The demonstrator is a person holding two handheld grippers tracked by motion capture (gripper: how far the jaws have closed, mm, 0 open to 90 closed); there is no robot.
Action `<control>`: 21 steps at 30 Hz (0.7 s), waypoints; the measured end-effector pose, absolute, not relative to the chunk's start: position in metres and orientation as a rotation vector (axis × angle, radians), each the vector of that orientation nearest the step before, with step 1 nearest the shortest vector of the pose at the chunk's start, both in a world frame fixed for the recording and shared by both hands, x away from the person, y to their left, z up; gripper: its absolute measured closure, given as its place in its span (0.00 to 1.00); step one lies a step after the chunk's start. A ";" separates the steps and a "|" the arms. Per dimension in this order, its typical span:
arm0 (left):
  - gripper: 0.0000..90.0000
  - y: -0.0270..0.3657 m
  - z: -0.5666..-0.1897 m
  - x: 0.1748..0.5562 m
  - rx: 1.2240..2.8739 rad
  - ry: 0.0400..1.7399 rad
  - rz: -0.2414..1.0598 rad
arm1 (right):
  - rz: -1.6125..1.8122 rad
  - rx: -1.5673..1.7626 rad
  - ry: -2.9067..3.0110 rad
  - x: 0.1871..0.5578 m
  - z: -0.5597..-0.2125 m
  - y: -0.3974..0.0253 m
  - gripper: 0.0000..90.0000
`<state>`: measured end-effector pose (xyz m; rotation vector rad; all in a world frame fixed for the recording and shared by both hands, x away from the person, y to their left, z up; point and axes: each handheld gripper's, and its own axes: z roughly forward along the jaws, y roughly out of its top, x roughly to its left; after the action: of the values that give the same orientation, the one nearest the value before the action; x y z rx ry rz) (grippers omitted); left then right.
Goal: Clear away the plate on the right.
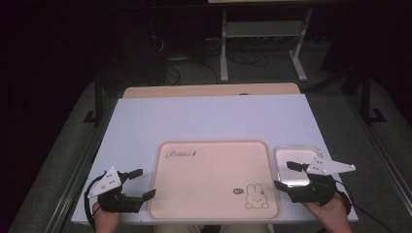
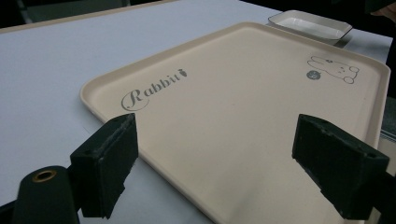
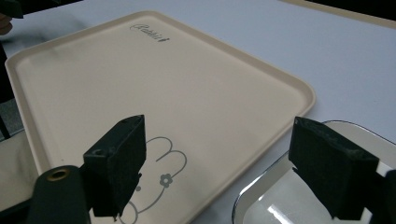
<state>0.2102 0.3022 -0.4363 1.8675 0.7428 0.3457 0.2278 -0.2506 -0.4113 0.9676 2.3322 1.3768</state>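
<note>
Both hand-held grippers, left hand-held gripper (image 1: 137, 183) and right hand-held gripper (image 1: 285, 175), wide and empty; right should straddle small white dish (image 1: 293, 154) rim squarely beside beige tray (image 1: 214, 145)

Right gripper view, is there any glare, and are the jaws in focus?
Right gripper view: a bright streak of glare on the small white dish; the black jaws are soft, close to the lens. High view: the beige tray is evenly lit, the room behind is dark.
</note>
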 end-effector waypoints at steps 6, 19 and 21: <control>0.16 0.302 -0.436 0.210 1.864 0.744 0.346 | 1.373 0.967 2.331 0.226 -0.410 -0.255 0.21; 0.16 0.303 -0.436 0.210 1.862 0.742 0.348 | 1.380 1.005 2.307 0.223 -0.411 -0.270 0.20; 0.16 0.303 -0.436 0.210 1.862 0.742 0.349 | 1.379 1.013 2.300 0.222 -0.410 -0.273 0.20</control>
<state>0.2097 0.3028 -0.4356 1.8622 0.7424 0.3488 0.2219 -0.2734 -0.4099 1.0127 2.2996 1.3786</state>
